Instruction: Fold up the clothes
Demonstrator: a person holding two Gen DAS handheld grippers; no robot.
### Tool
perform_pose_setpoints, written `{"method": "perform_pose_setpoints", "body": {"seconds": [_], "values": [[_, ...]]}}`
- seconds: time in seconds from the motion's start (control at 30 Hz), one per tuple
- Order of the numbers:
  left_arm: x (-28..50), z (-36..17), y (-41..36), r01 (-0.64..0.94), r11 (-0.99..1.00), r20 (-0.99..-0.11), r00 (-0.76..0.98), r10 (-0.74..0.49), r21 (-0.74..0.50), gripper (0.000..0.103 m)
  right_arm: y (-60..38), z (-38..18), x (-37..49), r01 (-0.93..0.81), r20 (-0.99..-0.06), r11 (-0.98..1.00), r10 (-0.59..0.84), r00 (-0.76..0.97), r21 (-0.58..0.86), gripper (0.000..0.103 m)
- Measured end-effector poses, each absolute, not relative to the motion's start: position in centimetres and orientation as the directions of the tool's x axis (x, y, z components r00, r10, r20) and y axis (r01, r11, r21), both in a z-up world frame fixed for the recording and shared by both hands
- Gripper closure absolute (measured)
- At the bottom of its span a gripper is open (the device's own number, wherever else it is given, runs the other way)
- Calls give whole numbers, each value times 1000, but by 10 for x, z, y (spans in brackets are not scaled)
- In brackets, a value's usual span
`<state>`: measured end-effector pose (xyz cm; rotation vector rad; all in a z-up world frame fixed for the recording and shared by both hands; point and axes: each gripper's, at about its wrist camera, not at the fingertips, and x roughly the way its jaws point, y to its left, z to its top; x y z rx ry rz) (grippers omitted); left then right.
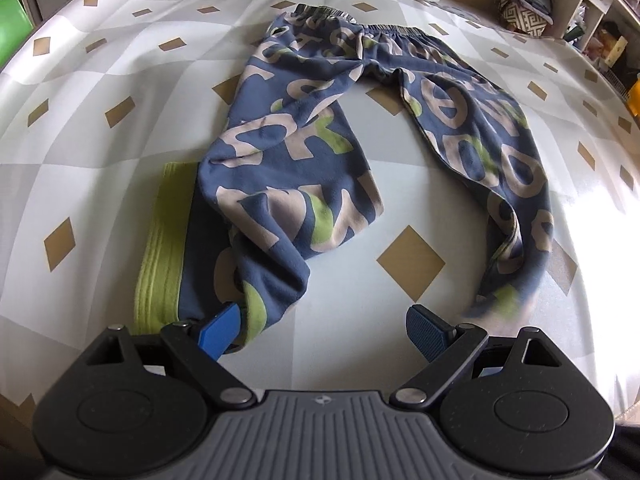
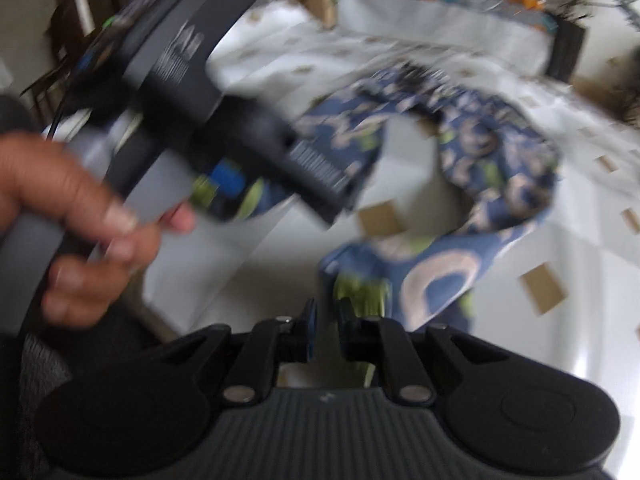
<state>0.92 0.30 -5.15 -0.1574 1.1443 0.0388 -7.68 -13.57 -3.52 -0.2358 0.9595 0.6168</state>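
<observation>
Blue pants (image 1: pixel 304 152) with beige letters and green patches lie spread on the checkered tablecloth (image 1: pixel 100 140), waistband far, legs toward me. My left gripper (image 1: pixel 324 332) stands open; its left finger (image 1: pixel 222 322) touches the near end of the left leg, beside the green cuff (image 1: pixel 160 248). The right leg's end (image 1: pixel 500 296) is raised and blurred. In the right wrist view my right gripper (image 2: pixel 329 316) is shut on that leg's green cuff (image 2: pixel 360 292), and the pants (image 2: pixel 500 168) curve away behind it. A hand (image 2: pixel 80 220) holds the left gripper's body on the left.
Shelves with clutter (image 1: pixel 600 20) and a patterned box (image 1: pixel 524 16) stand past the table's far right corner. A green object (image 1: pixel 12 12) sits beyond the far left edge. The table's near edge runs just under both grippers.
</observation>
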Motion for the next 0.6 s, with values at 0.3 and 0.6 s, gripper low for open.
{"method": "perform_pose_setpoints", "body": {"seconds": [0.3, 0.6], "values": [[8, -49, 1, -106, 989, -904, 425, -49, -104, 13, -163, -22, -75, -421, -806, 895, 354, 474, 145, 61], [9, -56, -7, -94, 991, -915, 400, -51, -96, 13, -213, -42, -51, -82, -845, 986, 165, 508, 143, 57]]}}
